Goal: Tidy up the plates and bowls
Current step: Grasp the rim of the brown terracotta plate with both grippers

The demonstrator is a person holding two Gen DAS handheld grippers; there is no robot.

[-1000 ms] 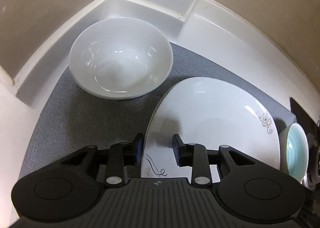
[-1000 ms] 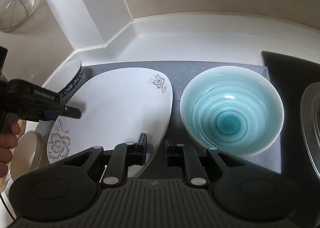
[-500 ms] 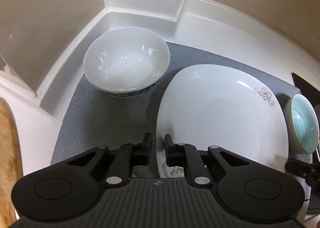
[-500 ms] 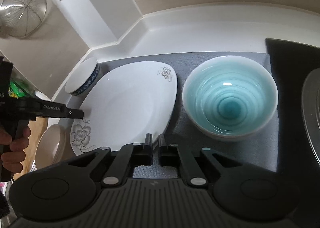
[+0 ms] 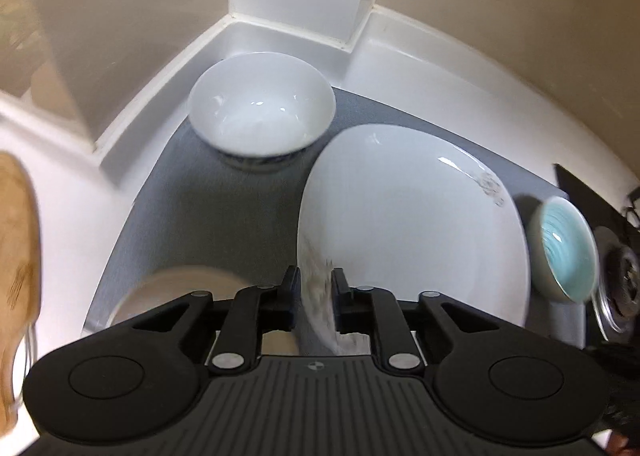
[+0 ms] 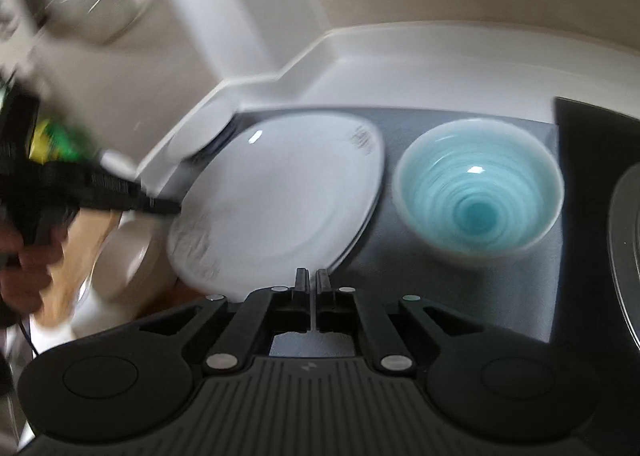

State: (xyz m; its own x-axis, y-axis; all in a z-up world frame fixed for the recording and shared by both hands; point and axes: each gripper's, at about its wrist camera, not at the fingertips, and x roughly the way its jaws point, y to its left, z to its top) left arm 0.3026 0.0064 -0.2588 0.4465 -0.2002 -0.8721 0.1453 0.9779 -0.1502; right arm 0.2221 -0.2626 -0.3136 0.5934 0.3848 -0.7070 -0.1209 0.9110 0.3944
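A white square plate [image 5: 408, 224] with flower prints hangs tilted just above the grey mat [image 5: 200, 216]. My left gripper [image 5: 316, 280] is shut on its left rim, and the right wrist view shows that gripper [image 6: 160, 210] at the plate's [image 6: 280, 196] left edge. My right gripper [image 6: 312, 276] is shut on the plate's near corner. A white bowl [image 5: 260, 112] with a blue pattern outside stands at the mat's far corner. A teal bowl [image 6: 476, 196] stands on the mat to the plate's right.
A beige bowl [image 5: 176, 284] sits below the plate's left side, beside a wooden board [image 5: 16, 240]. A dark cooktop [image 6: 592, 128] with a glass lid [image 6: 624, 256] borders the mat on the right. A wire strainer [image 6: 96, 4] hangs on the wall. A hand [image 6: 24, 268] holds the left gripper.
Both grippers closed on the plate's rim, left and near side. The plate rose off the mat and came toward me and leftward. The beige bowl came into view.
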